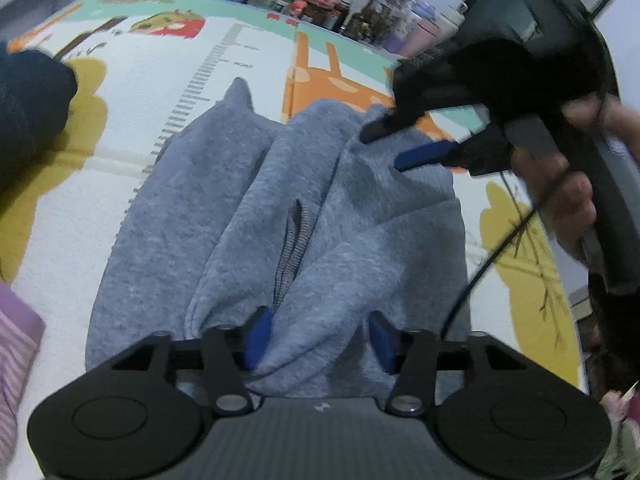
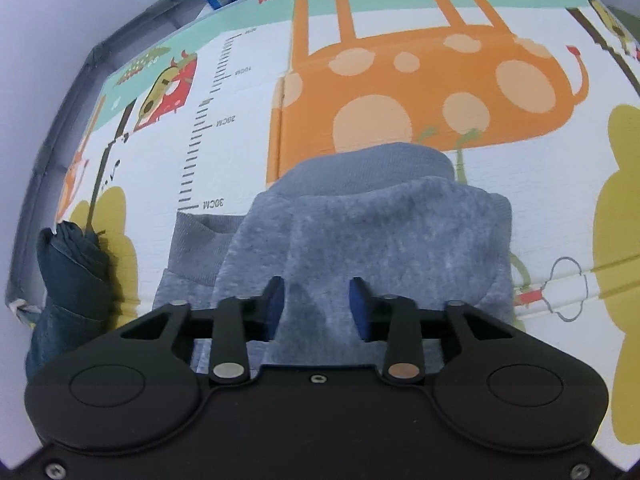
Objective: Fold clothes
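A grey sweatshirt [image 1: 248, 216] lies crumpled on a printed play mat [image 1: 132, 92], with a ribbed drawstring loop showing in its middle. At the bottom of the left wrist view, my left gripper [image 1: 320, 340] pinches a thick bunch of its near edge between blue pads. A hand holds my right gripper [image 1: 400, 142] at the garment's far right corner, its fingers closed around a raised fold. In the right wrist view the right gripper [image 2: 316, 306] holds the fleecy grey sweatshirt [image 2: 380, 224], which narrows toward its pads.
A dark blue bundle [image 2: 68, 280] lies at the mat's left side. A pink striped cloth [image 1: 12, 360] sits by the near left corner. Bottles and toys [image 1: 320, 4] crowd the far edge. A black cable [image 1: 492, 252] hangs from the right gripper.
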`<state>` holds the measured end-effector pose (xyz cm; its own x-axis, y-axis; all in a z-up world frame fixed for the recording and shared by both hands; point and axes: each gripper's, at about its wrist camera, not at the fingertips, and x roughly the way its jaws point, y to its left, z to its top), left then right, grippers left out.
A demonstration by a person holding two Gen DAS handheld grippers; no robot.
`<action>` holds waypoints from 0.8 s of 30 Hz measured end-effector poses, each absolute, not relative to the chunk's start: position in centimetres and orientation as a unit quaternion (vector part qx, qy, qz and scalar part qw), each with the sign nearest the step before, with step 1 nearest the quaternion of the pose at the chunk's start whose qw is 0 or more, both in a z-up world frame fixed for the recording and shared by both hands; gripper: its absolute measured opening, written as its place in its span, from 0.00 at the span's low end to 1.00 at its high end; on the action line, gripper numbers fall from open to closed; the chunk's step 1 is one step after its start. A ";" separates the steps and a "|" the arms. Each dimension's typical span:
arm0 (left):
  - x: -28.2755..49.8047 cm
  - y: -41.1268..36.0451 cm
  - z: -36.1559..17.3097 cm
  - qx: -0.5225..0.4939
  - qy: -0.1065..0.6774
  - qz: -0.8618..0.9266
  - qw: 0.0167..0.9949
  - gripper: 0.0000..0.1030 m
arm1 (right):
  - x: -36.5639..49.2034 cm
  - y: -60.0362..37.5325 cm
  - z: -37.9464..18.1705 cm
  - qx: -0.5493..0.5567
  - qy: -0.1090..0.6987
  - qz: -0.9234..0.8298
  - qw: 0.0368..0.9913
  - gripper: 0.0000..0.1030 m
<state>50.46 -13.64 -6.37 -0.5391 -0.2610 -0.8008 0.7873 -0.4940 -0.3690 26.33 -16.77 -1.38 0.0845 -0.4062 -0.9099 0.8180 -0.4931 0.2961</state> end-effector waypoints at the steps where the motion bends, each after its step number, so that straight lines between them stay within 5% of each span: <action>1: 50.2 -13.6 -6.4 0.352 0.375 -0.790 0.334 0.69 | 26.8 -17.1 -1.5 0.567 0.189 -0.653 0.465 0.36; 5: 49.4 -13.4 -7.0 0.364 0.365 -0.791 0.330 0.74 | 28.6 -18.3 -2.7 0.572 0.221 -0.652 0.447 0.40; 8: 49.8 -13.4 -7.3 0.359 0.369 -0.792 0.329 0.60 | 29.8 -19.0 -3.6 0.557 0.252 -0.658 0.440 0.41; 13: 51.7 -14.0 -7.7 0.336 0.405 -0.781 0.335 0.37 | 30.4 -18.6 -4.7 0.544 0.266 -0.660 0.445 0.09; 24: 53.2 -12.8 -5.6 0.305 0.406 -0.794 0.334 0.23 | 28.0 -14.4 0.5 0.544 0.165 -0.660 0.491 0.04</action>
<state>53.24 -12.77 -5.59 -0.5909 -0.2826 -0.7556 0.7779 -0.4477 -0.4409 28.04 -14.39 0.54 0.0748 -0.4688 -0.8801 0.8282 -0.4624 0.3166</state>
